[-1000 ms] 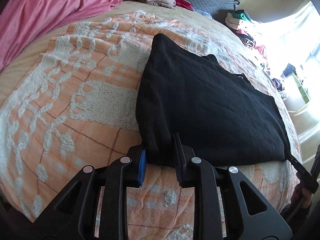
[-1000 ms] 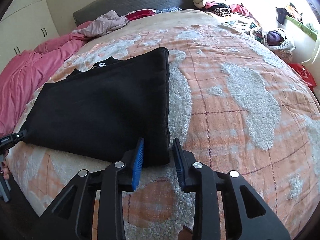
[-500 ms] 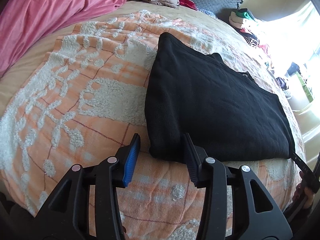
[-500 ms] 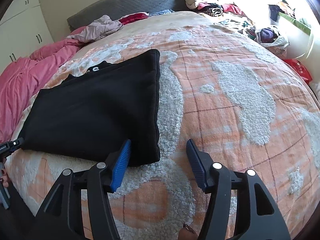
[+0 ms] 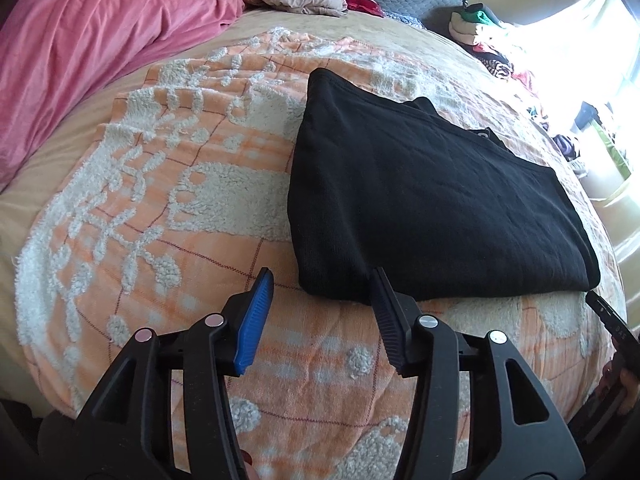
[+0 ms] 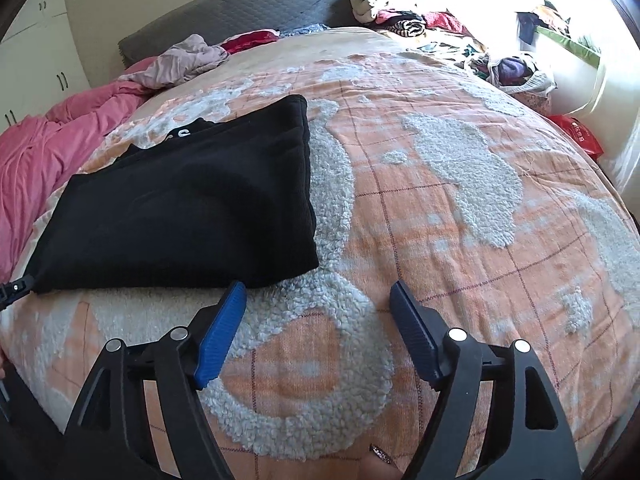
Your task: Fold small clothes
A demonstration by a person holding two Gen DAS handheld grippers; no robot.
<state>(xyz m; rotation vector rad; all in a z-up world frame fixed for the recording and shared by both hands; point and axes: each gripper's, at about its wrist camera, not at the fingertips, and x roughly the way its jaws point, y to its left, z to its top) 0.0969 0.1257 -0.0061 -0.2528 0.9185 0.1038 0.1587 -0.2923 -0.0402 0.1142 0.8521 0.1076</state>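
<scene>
I am releasing the folded black garment (image 5: 432,208) lying on the orange bedspread (image 5: 168,216); left gripper (image 5: 320,312) and right gripper (image 6: 316,328) jaws are opening, holding nothing. Next: regrip for another fold.

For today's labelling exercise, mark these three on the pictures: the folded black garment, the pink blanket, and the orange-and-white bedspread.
folded black garment (image 5: 432,208), left wrist view, middle of its top layer.
pink blanket (image 5: 100,40), left wrist view, its broad crumpled middle.
orange-and-white bedspread (image 6: 460,248), right wrist view, bare patch right of the garment.
</scene>
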